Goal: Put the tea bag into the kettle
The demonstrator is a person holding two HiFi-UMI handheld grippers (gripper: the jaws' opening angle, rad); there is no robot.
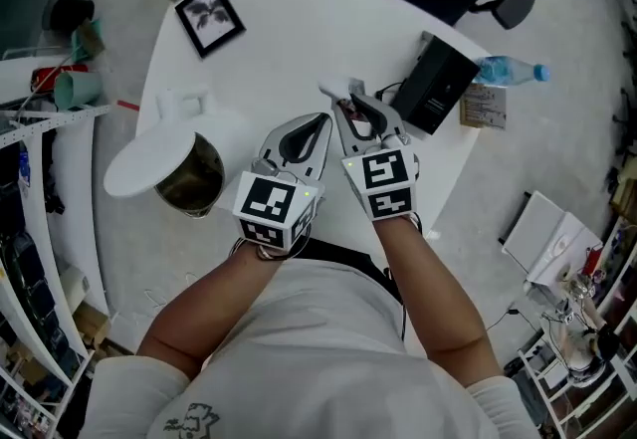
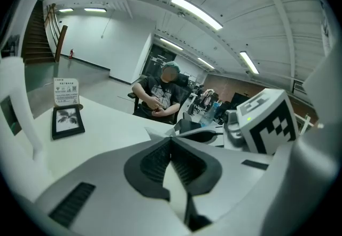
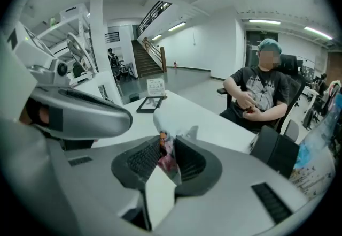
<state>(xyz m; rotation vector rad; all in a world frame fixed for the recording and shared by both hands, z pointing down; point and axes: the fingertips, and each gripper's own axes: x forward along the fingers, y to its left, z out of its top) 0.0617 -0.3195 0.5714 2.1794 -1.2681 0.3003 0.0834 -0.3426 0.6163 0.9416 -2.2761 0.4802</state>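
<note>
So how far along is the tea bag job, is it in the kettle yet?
Not yet. Done: the kettle stands with its lid open, and the tea bag is off the table. In hand: the right gripper has its fingers closed on the tea bag, beside the left gripper. Left: carry it over to the kettle and drop it in.

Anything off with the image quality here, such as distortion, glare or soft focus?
Head view: even, soft lighting and sharp detail, though the white table is nearly washed out. Left gripper view: strong fisheye bending with dark corners, and the ceiling strip lights glare brightly. Right gripper view: the same fisheye, and the tea bag between the jaws looks soft because it is so close.
</note>
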